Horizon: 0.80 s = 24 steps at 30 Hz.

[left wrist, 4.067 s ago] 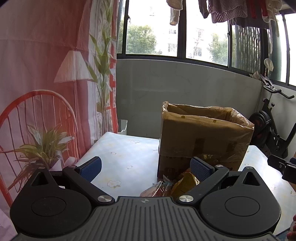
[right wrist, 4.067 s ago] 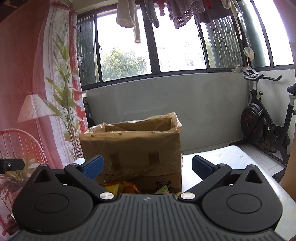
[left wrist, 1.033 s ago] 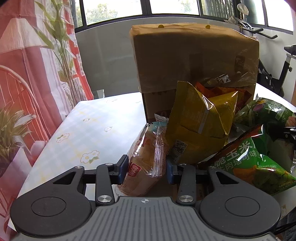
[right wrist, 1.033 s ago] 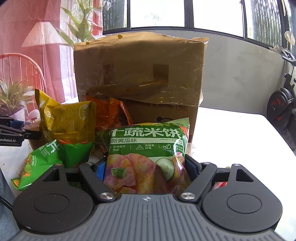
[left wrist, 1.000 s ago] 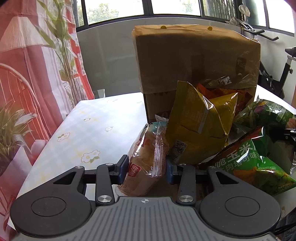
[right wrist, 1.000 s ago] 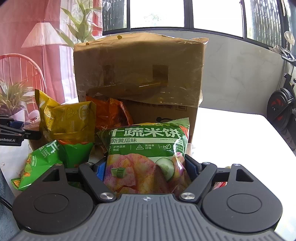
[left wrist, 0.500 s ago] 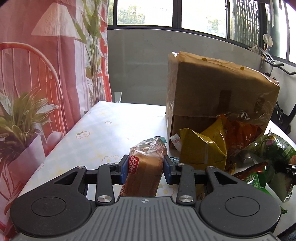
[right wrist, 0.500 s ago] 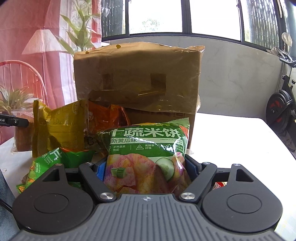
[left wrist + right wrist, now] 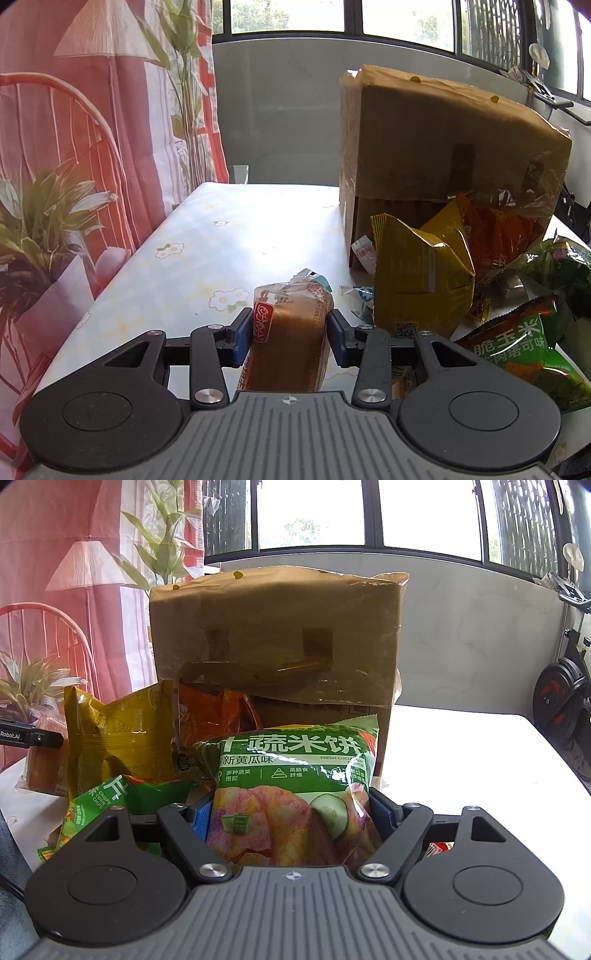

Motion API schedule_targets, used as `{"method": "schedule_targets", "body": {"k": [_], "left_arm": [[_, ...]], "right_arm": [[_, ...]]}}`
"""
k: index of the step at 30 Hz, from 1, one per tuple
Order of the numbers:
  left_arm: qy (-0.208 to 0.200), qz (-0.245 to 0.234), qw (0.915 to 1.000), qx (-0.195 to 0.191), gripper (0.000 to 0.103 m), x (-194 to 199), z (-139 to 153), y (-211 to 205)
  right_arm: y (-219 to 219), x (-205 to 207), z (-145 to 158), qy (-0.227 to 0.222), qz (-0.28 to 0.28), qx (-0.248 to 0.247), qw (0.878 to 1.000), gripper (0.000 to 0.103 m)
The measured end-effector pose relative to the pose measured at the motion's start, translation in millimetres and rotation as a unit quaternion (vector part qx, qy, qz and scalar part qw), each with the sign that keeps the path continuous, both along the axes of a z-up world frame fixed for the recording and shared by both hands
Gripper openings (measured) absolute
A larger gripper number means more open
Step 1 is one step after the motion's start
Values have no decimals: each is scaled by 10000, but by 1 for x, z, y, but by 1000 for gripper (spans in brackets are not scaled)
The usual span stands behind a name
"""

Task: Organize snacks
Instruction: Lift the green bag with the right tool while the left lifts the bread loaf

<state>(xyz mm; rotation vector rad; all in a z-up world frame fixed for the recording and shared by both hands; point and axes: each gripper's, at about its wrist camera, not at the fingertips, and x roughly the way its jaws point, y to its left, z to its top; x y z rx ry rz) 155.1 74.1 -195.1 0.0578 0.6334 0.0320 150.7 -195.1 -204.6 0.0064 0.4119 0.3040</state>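
Item: bread loaf (image 9: pixel 290 332), clamped in your left gripper (image 9: pixel 290 334) at 6 o'clock; right gripper (image 9: pixel 291 814) clamps the rice-cracker bag (image 9: pixel 295 786); lift both gently toward the cardboard box (image 9: pixel 436 147) at 1 o'clock, avoiding crushing.

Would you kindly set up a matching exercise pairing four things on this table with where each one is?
1. bread loaf
2. green rice cracker bag
3. yellow chip bag
4. cardboard box

a. leaning in front of the box
b. in the right gripper
c. standing behind the snack pile
d. in the left gripper

Pairs: 1-d, 2-b, 3-a, 4-c
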Motion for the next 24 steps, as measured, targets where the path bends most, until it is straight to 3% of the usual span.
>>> {"method": "schedule_targets", "body": {"k": [4, 8, 15, 24], "left_arm": [[375, -85, 9992, -74, 46, 6, -15, 0], [345, -44, 9994, -82, 43, 4, -17, 3], [-129, 170, 9987, -457, 41, -7, 11, 14], [-545, 7, 9952, -816, 41, -13, 60, 16]], "right_arm": [[0, 1, 1, 33, 20, 5, 10000, 81], [-2, 2, 1, 52, 20, 27, 10000, 81], [-4, 0, 4, -53, -44, 82, 9999, 81], [-12, -12, 26, -429, -160, 250, 9986, 80]]}}
